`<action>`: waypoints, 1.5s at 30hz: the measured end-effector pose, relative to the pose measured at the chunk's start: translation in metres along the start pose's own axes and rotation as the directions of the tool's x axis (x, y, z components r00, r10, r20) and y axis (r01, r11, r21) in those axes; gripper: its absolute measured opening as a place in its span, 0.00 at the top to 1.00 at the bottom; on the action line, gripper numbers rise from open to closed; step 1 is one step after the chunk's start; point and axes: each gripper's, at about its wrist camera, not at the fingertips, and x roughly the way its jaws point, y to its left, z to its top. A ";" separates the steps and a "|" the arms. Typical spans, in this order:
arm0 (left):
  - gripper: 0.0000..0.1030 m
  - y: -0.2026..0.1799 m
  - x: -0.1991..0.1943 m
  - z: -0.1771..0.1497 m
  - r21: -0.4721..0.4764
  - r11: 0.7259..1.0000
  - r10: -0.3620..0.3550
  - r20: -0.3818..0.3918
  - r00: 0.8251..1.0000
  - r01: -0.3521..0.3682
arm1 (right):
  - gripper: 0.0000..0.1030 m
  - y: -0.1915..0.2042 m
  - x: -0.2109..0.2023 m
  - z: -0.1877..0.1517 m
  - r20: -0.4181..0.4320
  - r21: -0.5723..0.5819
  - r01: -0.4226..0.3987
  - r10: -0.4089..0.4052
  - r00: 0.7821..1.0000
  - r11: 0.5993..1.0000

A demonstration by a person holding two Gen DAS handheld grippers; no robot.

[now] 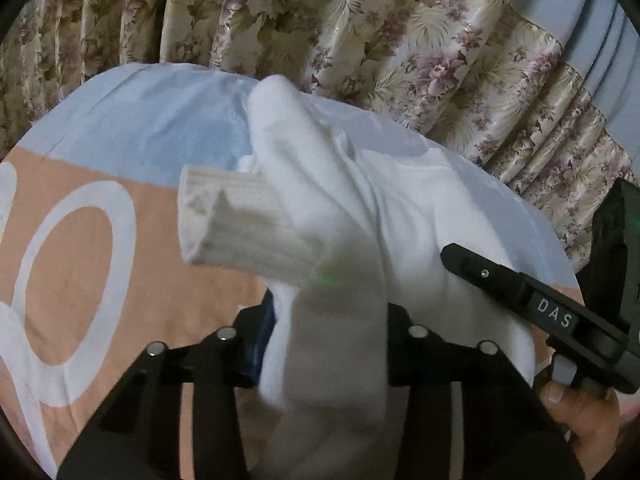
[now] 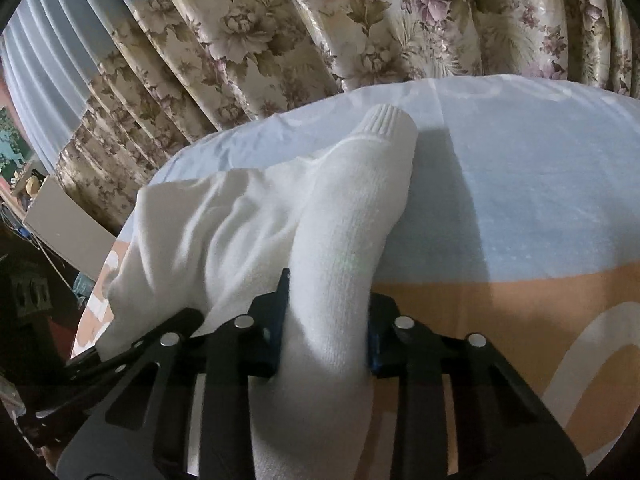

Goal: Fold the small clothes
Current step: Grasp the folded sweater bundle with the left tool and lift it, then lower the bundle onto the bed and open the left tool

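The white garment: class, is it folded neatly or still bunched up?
Bunched. The white garment lies in loose humps, a ribbed cuff sticking out, each tool gripping a fold.

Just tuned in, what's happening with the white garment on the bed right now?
A person is working two handheld claws on a white sweater that lies bunched on a blue and peach bedsheet. The left claw is shut on one bunch of its fabric, near a ribbed cuff. The right claw is shut on a sleeve. No fold is laid flat yet. Floral curtains hang behind.
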 end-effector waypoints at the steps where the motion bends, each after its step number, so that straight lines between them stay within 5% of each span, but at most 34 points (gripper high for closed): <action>1: 0.62 -0.001 -0.001 -0.001 0.001 1.000 0.006 0.005 1.000 -0.006 | 0.72 0.001 -0.002 -0.001 0.009 0.001 0.001 -0.001 1.000 1.000; 10: 0.65 -0.062 -0.009 -0.022 0.061 0.997 0.036 0.020 0.999 -0.037 | 0.72 -0.009 -0.052 -0.005 0.057 -0.095 0.132 -0.127 0.990 0.987; 21: 0.65 -0.241 0.015 -0.087 0.067 0.995 -0.071 -0.045 0.997 0.073 | 0.72 -0.152 -0.169 -0.042 0.080 -0.124 0.374 -0.367 0.927 0.919; 25: 0.64 -0.284 0.021 -0.097 0.088 0.992 -0.081 -0.064 0.995 0.087 | 0.72 -0.197 -0.192 -0.044 0.048 -0.090 0.363 -0.360 0.932 0.927; 27: 0.62 -0.288 0.024 -0.099 0.100 0.992 -0.066 -0.065 0.996 0.073 | 0.70 -0.208 -0.193 -0.050 0.034 -0.082 0.335 -0.334 0.942 0.939; 29: 0.44 -0.280 0.027 -0.098 0.086 0.995 -0.050 -0.064 0.997 0.055 | 0.66 -0.212 -0.192 -0.056 0.049 -0.095 0.339 -0.335 0.941 0.936; 32: 0.10 -0.263 0.019 -0.097 0.100 0.994 0.041 0.002 0.999 -0.041 | 0.40 -0.215 -0.198 -0.064 0.099 -0.058 0.391 -0.384 0.918 0.919; 34: 0.03 -0.254 0.018 -0.097 0.118 0.991 0.070 0.013 0.997 -0.071 | 0.32 -0.213 -0.202 -0.074 0.117 -0.038 0.395 -0.388 0.914 0.918; 42: 0.01 -0.231 -0.015 -0.115 0.163 0.982 0.080 0.120 0.989 -0.099 | 0.25 -0.187 -0.241 -0.125 0.226 -0.026 0.482 -0.465 0.856 0.876; 45: 0.01 -0.221 -0.025 -0.122 0.212 0.972 0.079 0.123 0.989 -0.105 | 0.19 -0.182 -0.249 -0.141 0.216 -0.016 0.492 -0.478 0.852 0.870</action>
